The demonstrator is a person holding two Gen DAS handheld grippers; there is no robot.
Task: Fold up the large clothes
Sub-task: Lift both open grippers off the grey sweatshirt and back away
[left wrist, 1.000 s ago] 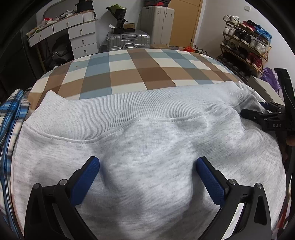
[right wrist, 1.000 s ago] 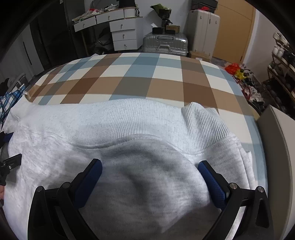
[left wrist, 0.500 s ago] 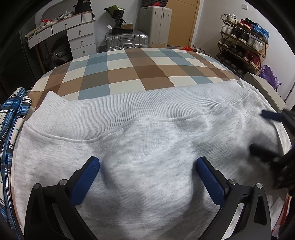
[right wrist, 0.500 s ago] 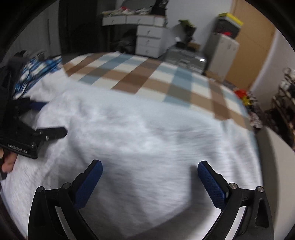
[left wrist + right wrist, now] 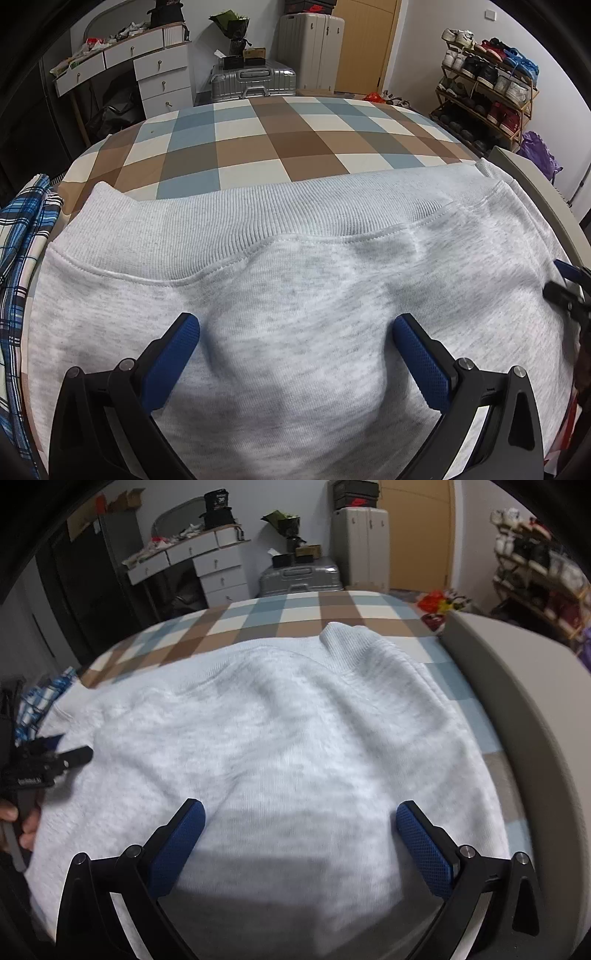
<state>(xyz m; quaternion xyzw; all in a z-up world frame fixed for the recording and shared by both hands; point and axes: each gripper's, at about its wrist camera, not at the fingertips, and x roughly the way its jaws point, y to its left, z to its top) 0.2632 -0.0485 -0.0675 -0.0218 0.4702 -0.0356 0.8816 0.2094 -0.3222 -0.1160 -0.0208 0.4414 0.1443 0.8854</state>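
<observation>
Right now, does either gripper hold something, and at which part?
Nothing is held. The left gripper and the right gripper both stand open above the grey sweatshirt, which lies flat on the checked bed.

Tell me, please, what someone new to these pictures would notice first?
A large grey sweatshirt fills the foreground, its ribbed hem toward the far side, spread on a brown, blue and cream checked bedspread. Both grippers, left and right, hover over it with jaws wide apart.

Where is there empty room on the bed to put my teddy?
The checked blanket is bare beyond the grey sweatshirt, toward the silver suitcase. Near you it's crowded: sweatshirt, both open tools, plaid shirt on the left edge.
</observation>
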